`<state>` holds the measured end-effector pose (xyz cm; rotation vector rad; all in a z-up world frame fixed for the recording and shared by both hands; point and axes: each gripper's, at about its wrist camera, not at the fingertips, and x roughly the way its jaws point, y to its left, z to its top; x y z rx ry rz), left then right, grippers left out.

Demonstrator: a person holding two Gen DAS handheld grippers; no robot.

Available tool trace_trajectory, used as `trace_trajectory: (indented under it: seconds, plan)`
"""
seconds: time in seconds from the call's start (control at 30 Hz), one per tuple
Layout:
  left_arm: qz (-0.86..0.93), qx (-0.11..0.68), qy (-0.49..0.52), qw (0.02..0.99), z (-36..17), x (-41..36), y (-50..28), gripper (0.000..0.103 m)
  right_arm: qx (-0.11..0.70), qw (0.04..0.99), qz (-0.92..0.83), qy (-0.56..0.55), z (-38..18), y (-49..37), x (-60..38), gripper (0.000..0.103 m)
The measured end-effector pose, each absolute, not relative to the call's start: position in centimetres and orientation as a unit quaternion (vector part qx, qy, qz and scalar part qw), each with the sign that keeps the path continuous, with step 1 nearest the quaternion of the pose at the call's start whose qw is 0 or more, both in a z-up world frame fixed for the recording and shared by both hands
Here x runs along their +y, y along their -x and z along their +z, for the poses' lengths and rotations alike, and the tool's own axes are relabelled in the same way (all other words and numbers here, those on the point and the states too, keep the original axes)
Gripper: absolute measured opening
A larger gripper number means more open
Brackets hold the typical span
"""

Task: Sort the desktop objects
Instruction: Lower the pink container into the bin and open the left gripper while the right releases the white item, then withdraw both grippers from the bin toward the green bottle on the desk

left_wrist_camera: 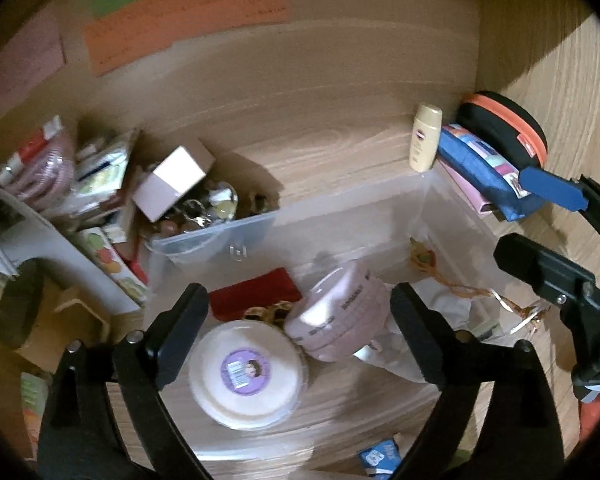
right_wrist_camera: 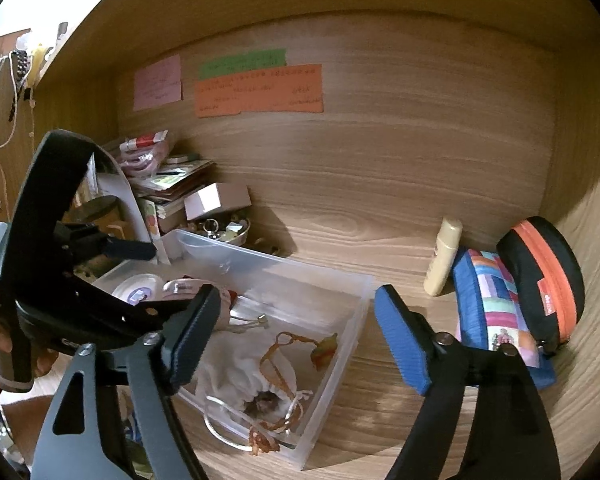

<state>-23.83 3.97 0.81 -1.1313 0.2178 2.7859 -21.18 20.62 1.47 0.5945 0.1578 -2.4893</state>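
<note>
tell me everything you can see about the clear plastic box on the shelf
The clear plastic box is a shallow, translucent rectangular tray with no lid on it, resting flat on the wooden shelf. Inside lie a round white container, a pinkish jar tilted on its side, a red pouch, a white drawstring bag and an orange cord. Its far left corner is next to a cluttered pile.

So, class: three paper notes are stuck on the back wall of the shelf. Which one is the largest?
The orange note. It spreads widest, sitting just below the narrower green strip and to the right of the smaller pink note.
</note>
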Motion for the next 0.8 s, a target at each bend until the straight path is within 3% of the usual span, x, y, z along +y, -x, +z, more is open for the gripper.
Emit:
trace_trajectory:
  seconds: [0.37, 0.8]
  plan:
    - [0.931, 0.057, 0.359, 0.041, 2.2, 0.9, 20.6, 0.097, 0.071, 0.298, -0.926, -0.221, 2.2, 20.3, 19.5, 0.086]
    - [0.955, 0.058, 0.291, 0.003, 5.9, -1.0, 14.4, 0.101, 0.093, 0.293, -0.932, -0.193, 4.4, 15.3, 18.8, 0.102]
